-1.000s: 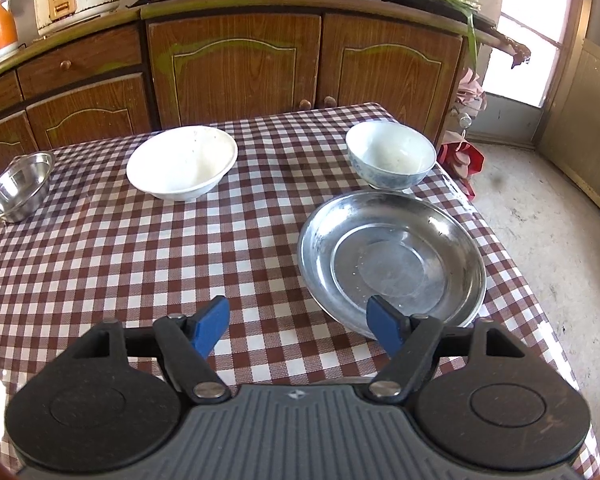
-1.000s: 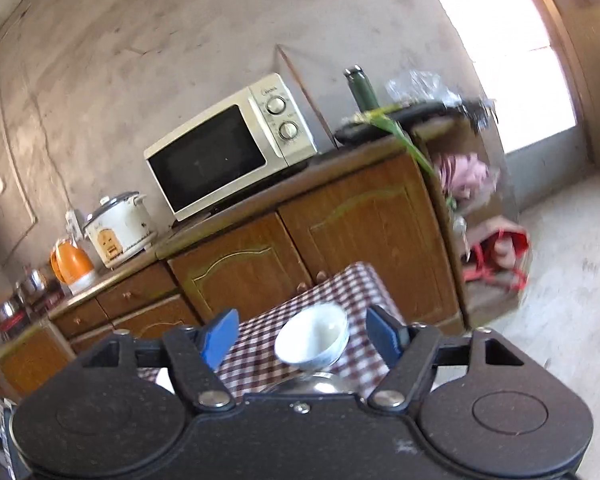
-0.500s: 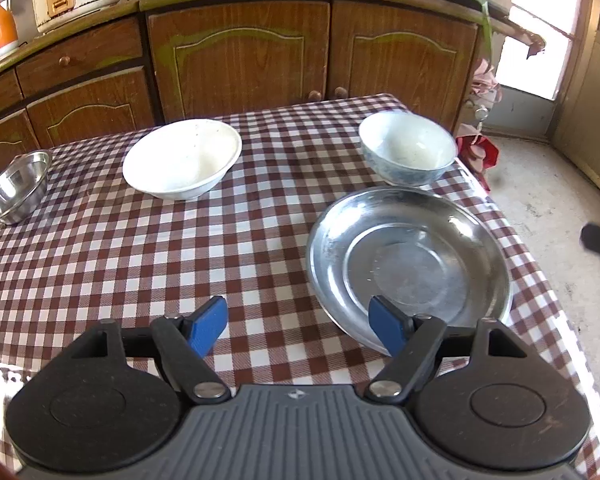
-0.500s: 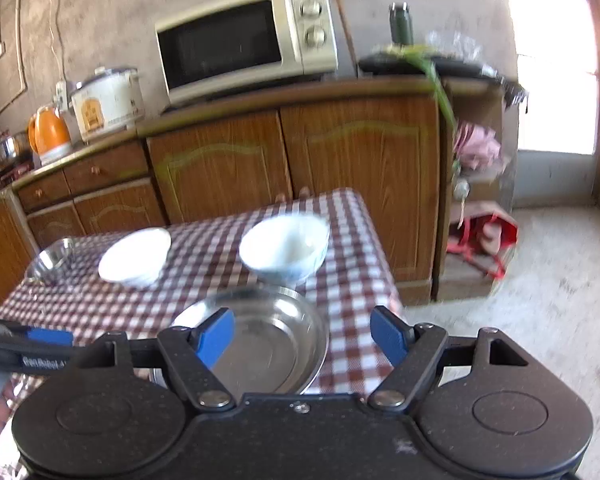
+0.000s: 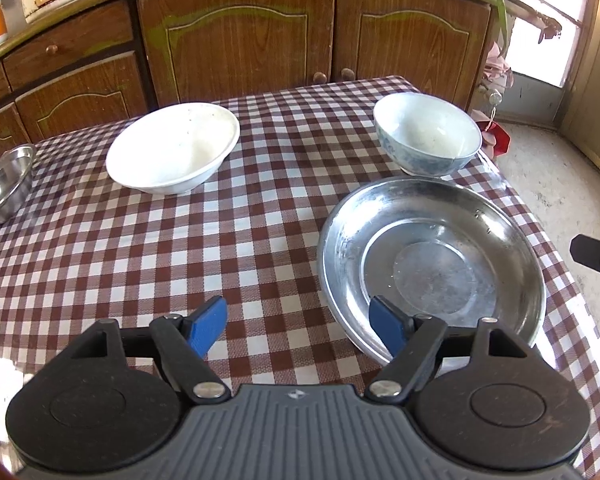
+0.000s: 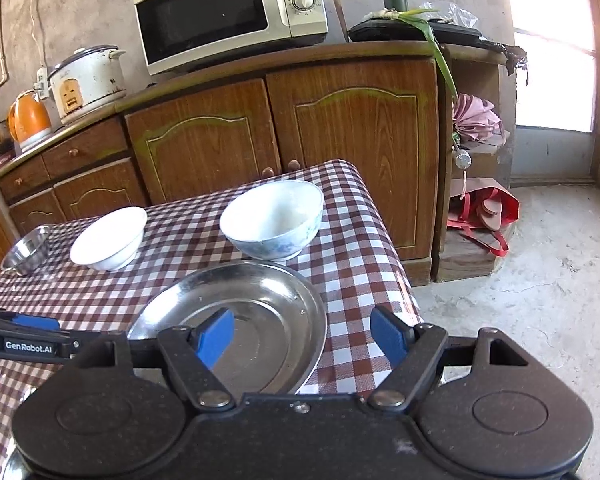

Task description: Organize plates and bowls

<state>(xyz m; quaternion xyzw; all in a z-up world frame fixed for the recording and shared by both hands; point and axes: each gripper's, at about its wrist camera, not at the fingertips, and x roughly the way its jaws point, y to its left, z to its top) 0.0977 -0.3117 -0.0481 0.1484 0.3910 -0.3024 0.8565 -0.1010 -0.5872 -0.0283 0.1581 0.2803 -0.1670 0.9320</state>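
On the checked desk (image 5: pixel 100 264), from left to right: small steel bowl (image 5: pixel 4 188) at 9 o'clock, white bowl (image 5: pixel 172 152), blue-patterned bowl (image 5: pixel 426 138), steel plate (image 5: pixel 432 264) at 3 o'clock. Left claw (image 5: pixel 298 322) and right claw (image 6: pixel 302 334) are both released and empty. Better to grasp the plate's near rim gently, because it may slide.

small steel bowl (image 5: pixel 2 186) cut off, right gripper (image 5: pixel 598 250) perhaps mostly out-of-frame
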